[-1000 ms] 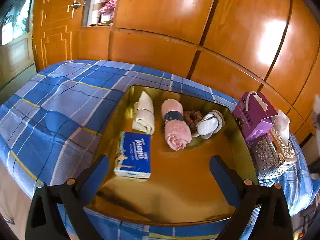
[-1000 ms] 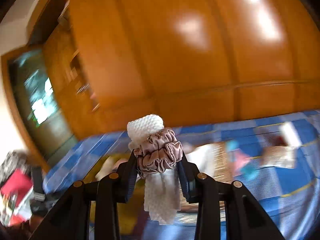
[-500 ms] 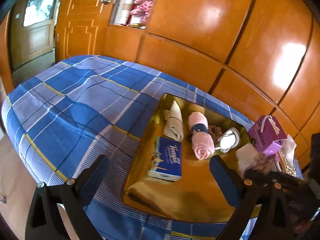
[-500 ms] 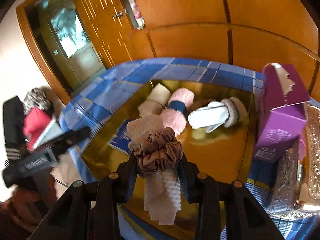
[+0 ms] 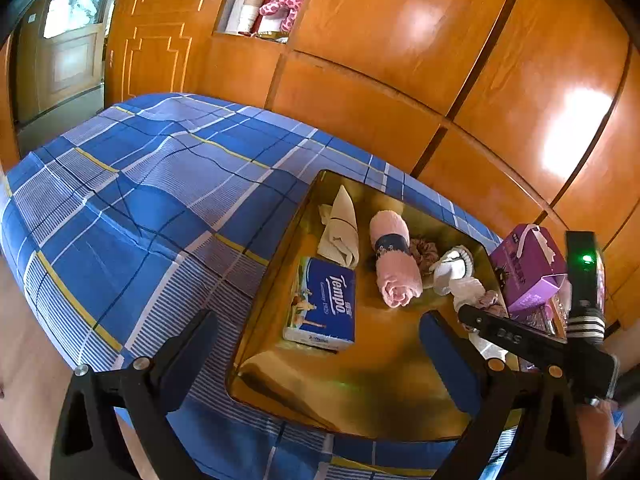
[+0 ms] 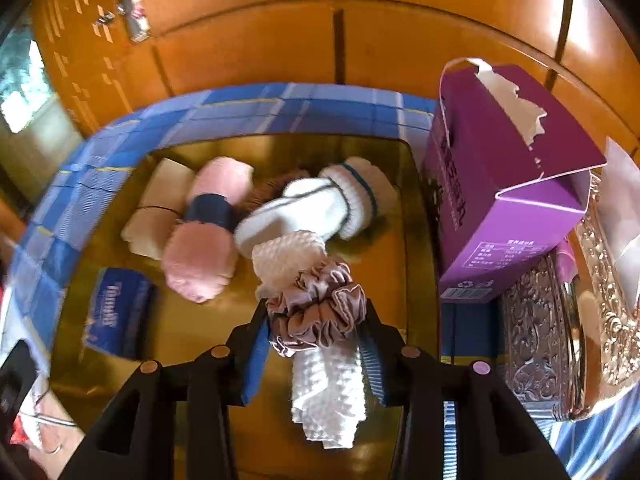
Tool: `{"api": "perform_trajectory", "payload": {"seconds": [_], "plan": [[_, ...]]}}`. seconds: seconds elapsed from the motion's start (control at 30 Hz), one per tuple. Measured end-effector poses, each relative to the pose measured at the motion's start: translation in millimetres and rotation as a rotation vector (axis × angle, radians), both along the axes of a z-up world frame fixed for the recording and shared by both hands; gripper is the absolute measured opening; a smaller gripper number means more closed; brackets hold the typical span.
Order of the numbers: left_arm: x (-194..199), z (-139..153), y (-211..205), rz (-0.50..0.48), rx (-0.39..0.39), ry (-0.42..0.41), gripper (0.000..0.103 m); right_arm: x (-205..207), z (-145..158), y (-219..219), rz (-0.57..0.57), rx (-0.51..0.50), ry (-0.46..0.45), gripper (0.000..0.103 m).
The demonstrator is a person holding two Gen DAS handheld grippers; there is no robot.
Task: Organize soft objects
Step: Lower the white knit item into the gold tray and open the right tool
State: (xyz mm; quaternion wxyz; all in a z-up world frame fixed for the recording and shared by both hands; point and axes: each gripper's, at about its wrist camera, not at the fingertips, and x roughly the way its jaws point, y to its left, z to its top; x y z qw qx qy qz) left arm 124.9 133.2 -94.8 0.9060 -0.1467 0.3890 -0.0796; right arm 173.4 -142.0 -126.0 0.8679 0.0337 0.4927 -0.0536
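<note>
Wood-panelled room; blue plaid bed [image 5: 132, 200] carrying a gold tray [image 5: 360, 392]. Right gripper [image 6: 316, 344] clamped on white cloth [image 6: 324, 396] bound by a scrunchie [image 6: 316, 308], above the tray's right half. Left gripper [image 5: 316, 344] wide open, empty. Row on tray: beige roll [image 5: 340, 228], pink roll [image 5: 394, 260], sock [image 6: 316, 204]. Advice: lower the cloth beside the sock, parallel to the row, release only once it rests.

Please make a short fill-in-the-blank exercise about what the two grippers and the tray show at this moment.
1. The right gripper is shut on a white cloth bound by a ____ scrunchie.
2. The left gripper is ____ and holds nothing.
3. The blue tissue pack lies on the ____ tray.

Missing words: brown; open; gold
</note>
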Motion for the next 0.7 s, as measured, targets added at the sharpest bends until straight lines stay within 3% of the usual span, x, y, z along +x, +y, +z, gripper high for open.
{"api": "perform_trajectory", "payload": {"seconds": [0.13, 0.3, 0.47, 0.7], "plan": [[0, -2, 1, 0.003, -0.005, 0.008, 0.101, -2, -4, 7, -0.006, -0.069, 0.000, 0.044], [0, -2, -1, 0.005, -0.001, 0.010, 0.101, -10, 5, 3, -0.020, -0.062, -0.041, 0.045], [-1, -5, -5, -0.006, -0.002, 0.018, 0.101, -12, 18, 3, 0.002, -0.073, -0.099, 0.055], [-3, -4, -10, -0.015, 0.010, 0.020, 0.101, -35, 44, -13, 0.040, 0.123, -0.170, 0.056]]}}
